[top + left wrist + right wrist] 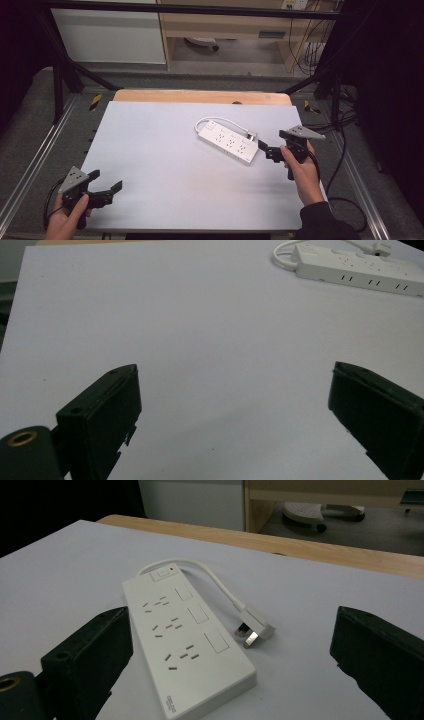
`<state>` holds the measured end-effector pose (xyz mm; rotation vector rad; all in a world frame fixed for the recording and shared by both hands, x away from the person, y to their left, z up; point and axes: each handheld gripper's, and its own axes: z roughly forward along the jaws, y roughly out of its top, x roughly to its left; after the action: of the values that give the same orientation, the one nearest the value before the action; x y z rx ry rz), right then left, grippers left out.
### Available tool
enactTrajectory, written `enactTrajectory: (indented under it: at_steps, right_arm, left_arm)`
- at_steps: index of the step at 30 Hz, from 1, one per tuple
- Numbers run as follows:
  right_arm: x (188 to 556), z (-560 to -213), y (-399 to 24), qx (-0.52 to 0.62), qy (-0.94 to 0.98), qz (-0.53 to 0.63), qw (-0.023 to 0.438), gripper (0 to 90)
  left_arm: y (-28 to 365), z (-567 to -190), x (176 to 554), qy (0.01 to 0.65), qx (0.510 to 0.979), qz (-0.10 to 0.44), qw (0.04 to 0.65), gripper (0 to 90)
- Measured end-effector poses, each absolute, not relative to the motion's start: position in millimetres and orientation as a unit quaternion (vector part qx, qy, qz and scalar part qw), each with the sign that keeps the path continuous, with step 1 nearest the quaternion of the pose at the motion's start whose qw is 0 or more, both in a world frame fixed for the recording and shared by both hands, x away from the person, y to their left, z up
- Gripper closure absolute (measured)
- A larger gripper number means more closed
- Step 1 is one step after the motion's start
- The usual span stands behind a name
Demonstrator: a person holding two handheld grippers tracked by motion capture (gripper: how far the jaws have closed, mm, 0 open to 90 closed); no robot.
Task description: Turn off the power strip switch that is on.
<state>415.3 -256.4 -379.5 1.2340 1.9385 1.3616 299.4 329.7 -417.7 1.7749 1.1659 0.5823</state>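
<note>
A white power strip (229,141) with three socket groups lies flat on the white table top (165,160), right of centre. Its short cable loops round the far end and its plug (251,135) rests on the table beside it. My right gripper (271,140) is open just right of the strip's near end, empty. In the right gripper view the strip (187,640) runs between the black jaws toward the left one, with the plug (255,627) to its right. My left gripper (106,180) stands open and empty at the front left corner; in its view the strip (360,270) lies far off.
A bare wooden strip (200,96) edges the table's far side. Black frame posts (57,85) and metal rails (30,160) flank the table. A wooden shelf unit (225,25) and cables stand behind it.
</note>
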Motion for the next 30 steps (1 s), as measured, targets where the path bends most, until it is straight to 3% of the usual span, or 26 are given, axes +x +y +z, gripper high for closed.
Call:
enactTrajectory:
  at_steps: [16, 30]
  right_arm:
    - [385, -398, -278, 0.448, 0.693, 0.5, 0.263, 3.8]
    - [377, -425, -276, 0.457, 0.697, 0.49, 0.256, 3.5]
  left_arm:
    - [330, -418, 299, 0.472, 0.72, 0.237, 0.451, 6.8]
    - [329, -418, 299, 0.472, 0.72, 0.235, 0.452, 6.8]
